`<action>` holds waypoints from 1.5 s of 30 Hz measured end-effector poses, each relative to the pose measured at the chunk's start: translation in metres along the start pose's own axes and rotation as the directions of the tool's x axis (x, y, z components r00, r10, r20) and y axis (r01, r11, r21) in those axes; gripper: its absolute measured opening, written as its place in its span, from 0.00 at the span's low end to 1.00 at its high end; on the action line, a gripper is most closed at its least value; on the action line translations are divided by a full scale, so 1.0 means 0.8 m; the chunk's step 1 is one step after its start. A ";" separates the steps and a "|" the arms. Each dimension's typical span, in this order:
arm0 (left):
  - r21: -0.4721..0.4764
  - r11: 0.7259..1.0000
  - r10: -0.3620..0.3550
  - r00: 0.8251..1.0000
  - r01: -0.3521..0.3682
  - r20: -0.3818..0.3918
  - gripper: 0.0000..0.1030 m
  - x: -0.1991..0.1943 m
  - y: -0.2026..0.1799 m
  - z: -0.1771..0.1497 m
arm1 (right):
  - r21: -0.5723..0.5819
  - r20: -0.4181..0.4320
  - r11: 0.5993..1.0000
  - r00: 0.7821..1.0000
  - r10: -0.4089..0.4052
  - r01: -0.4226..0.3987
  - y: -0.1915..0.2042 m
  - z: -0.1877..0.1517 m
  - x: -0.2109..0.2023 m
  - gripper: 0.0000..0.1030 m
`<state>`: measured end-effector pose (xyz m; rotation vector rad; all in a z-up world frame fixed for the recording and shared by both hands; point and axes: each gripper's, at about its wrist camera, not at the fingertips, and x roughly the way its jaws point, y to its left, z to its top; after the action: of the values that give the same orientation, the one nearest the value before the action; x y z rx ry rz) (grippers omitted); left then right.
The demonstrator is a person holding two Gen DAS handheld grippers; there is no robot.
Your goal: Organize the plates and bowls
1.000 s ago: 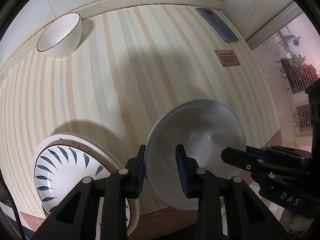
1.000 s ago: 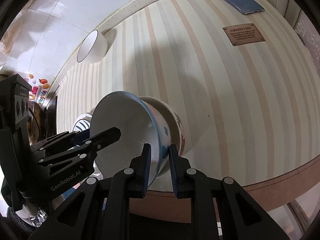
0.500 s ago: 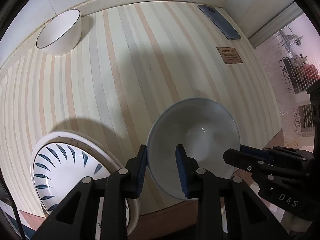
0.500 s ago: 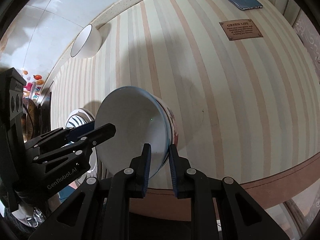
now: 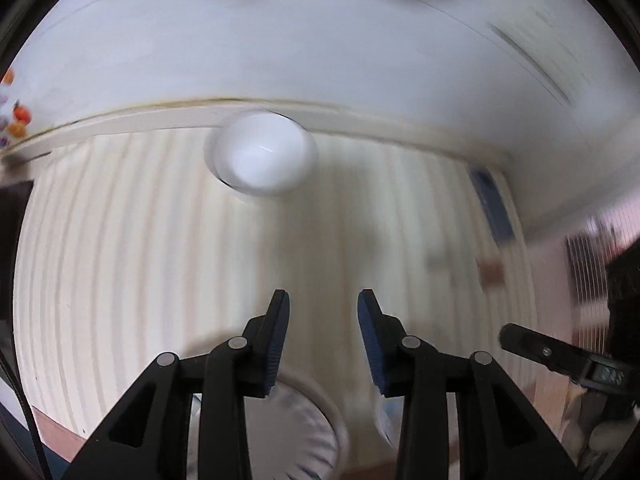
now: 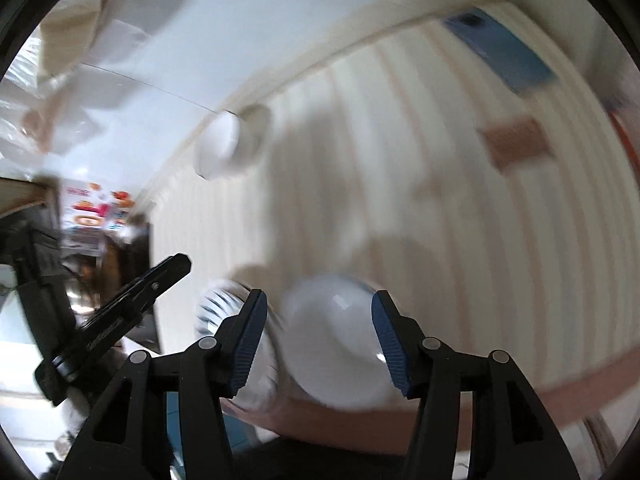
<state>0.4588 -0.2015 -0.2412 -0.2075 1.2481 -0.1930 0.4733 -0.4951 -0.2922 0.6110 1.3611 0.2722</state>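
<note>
Released: both tongs, left (image 5: 323,308) and right (image 6: 318,312), parted wide, empty, lifted back | stacked bowl (image 6: 336,344) sat on bench (image 6: 400,200) beside leaf-pattern plate (image 6: 218,304) | white bowl (image 5: 262,158) remained by the far wall.

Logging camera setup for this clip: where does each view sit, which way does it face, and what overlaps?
Left wrist: on the left gripper, facing along its open fingers across the striped table toward the far white bowl.
Right wrist: on the right gripper, open, looking down at the near bowl by the patterned plate.
Shared: the far bowl, blue phone, and each other's gripper.
</note>
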 end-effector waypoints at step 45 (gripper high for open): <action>0.041 0.997 -0.070 0.997 0.069 0.022 0.26 0.065 0.010 0.084 | -0.126 0.058 0.990 0.997 -0.056 0.063 0.086 0.145 0.125 0.19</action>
<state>0.5391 -0.2037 -0.2702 -0.2183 1.2136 -0.2746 0.6172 -0.4158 -0.3274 0.4670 1.2967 0.2903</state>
